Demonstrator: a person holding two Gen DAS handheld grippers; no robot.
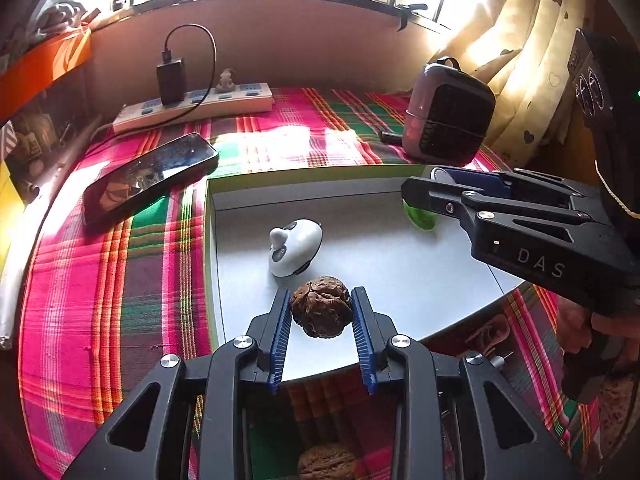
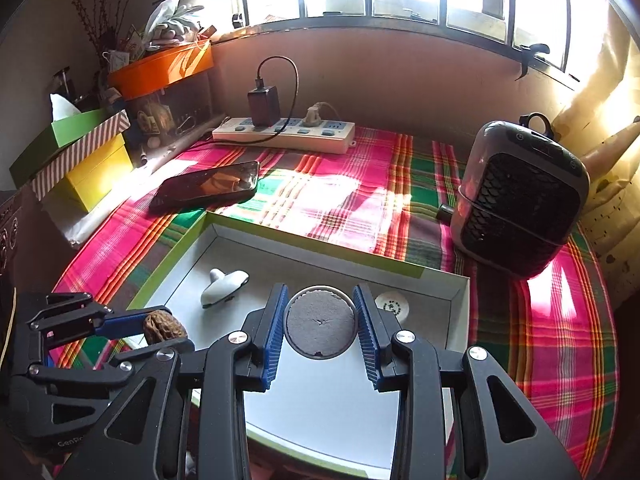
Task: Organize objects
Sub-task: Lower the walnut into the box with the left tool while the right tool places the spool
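Two handheld grippers were positioned over a shallow grey cardboard tray with a lime-green rim (image 1: 209, 240), which lay on a table covered in a pink, green and orange plaid cloth (image 1: 120, 280).

The left gripper (image 1: 322, 312) was clenched on a brown wrinkled walnut (image 1: 321, 312); both blue ribbed pads touched its sides. The walnut hung above the near part of the tray floor. In the right wrist view the same walnut (image 2: 164, 326) appeared at the tray's near left edge, gripped by the left gripper (image 2: 154, 326).

The right gripper (image 2: 320, 326) was clenched on a round grey disc with a pale rim (image 2: 320, 326), with a pad against each side. The disc was held above the tray interior. In the left wrist view the right gripper (image 1: 434, 184) reached over the tray's far right part; what it held could not be told there.

Inside the tray, a small white duck-shaped figure with dark markings (image 1: 294, 246) rested left of centre, just beyond the walnut. A green translucent item (image 1: 420, 218) lay near the far right wall, partly hidden by the right gripper. A white round lid with a printed mark (image 2: 392, 306) lay in the tray's right part, just beside the disc.

A second brown walnut (image 1: 326, 462) lay on the cloth, nearer than the tray. A black smartphone (image 1: 150, 176) lay on the cloth at the tray's far left. A white power strip with a black charger plugged in (image 1: 192, 108) stood along the far wall. A grey portable heater with a black grille (image 1: 448, 116) stood at the far right.
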